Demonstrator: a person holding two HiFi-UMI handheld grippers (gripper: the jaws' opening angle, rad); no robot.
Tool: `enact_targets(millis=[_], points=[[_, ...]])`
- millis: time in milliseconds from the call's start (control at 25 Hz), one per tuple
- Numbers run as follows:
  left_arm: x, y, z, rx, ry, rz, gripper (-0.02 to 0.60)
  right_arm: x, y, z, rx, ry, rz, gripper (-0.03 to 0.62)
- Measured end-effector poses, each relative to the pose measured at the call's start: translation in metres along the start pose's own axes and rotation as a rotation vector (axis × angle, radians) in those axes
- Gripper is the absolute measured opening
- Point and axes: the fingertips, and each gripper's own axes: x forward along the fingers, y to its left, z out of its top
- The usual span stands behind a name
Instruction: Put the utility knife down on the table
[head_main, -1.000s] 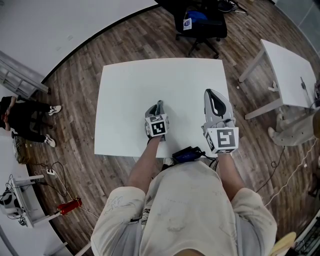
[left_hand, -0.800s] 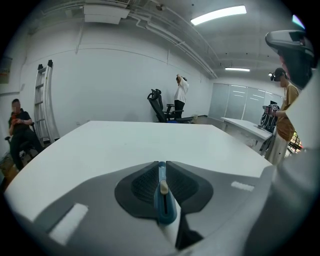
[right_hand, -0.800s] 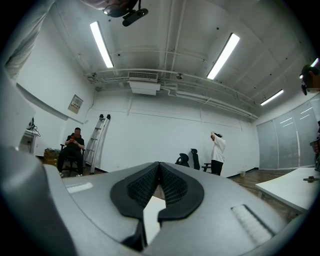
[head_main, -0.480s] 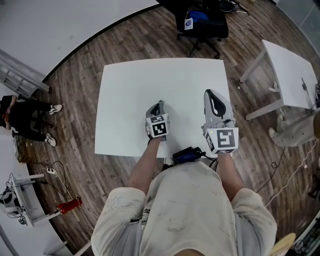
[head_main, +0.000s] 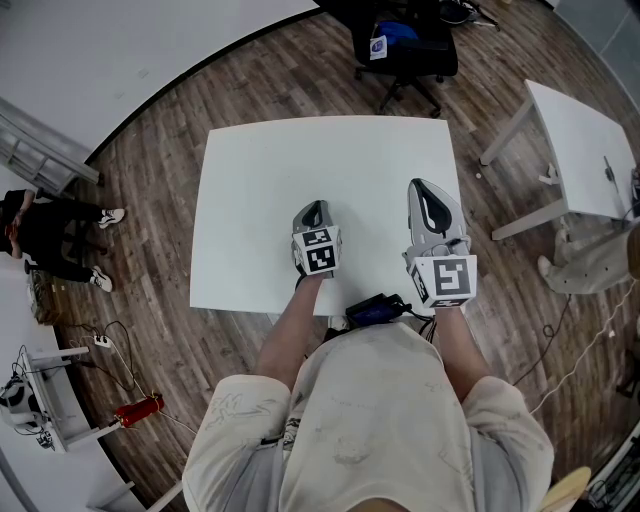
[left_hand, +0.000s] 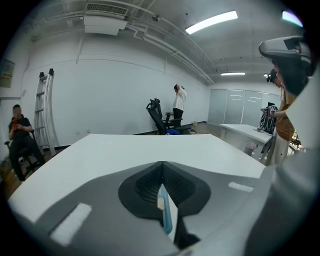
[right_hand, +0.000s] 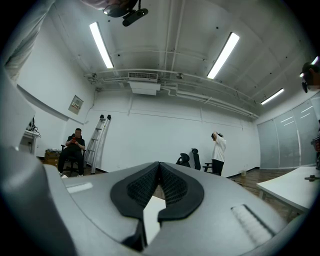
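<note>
The left gripper (left_hand: 161, 172) is clamped on a slim blue utility knife (left_hand: 167, 216) that stands edge-on between its jaws, over the tabletop (head_main: 260, 180) by its near edge. The right gripper (right_hand: 159, 169) is closed and empty. The knife looks light, stiff and slick-sided — best held by its flat handle, clear of the blade.

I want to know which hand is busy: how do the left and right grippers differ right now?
The left gripper is shut on a thin blue utility knife; the right gripper is shut on nothing. The left gripper tilts down toward the white table; the right gripper points level. Both are over that table.
</note>
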Motion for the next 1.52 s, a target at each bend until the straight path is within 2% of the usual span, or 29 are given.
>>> enact_targets(millis=[200, 400, 560, 720, 920, 1080, 1520], points=[[-0.016, 0.015, 0.004, 0.006, -0.003, -0.001, 0.020, 0.000, 0.017, 0.012, -0.001, 0.002, -0.001, 0.005], [-0.006, 0.000, 0.009, 0.023, -0.005, 0.008, 0.020, 0.002, -0.002, 0.009, 0.001, 0.002, -0.001, 0.005], [-0.011, -0.002, 0.014, 0.023, -0.039, 0.006, 0.020, 0.000, -0.001, 0.007, -0.002, 0.002, -0.001, 0.005], [-0.029, 0.008, 0.029, 0.027, -0.082, 0.004, 0.018, -0.002, 0.014, 0.015, -0.005, 0.003, 0.000, 0.005], [-0.036, -0.004, 0.062, 0.028, -0.151, 0.001, 0.018, -0.001, 0.002, 0.019, -0.004, 0.001, 0.000, 0.005], [-0.049, 0.004, 0.085, 0.038, -0.212, 0.000, 0.018, 0.004, 0.012, 0.020, -0.001, 0.006, -0.002, 0.005], [-0.069, -0.022, 0.118, 0.069, -0.328, -0.021, 0.018, -0.001, -0.002, 0.009, 0.003, 0.005, -0.002, 0.005]])
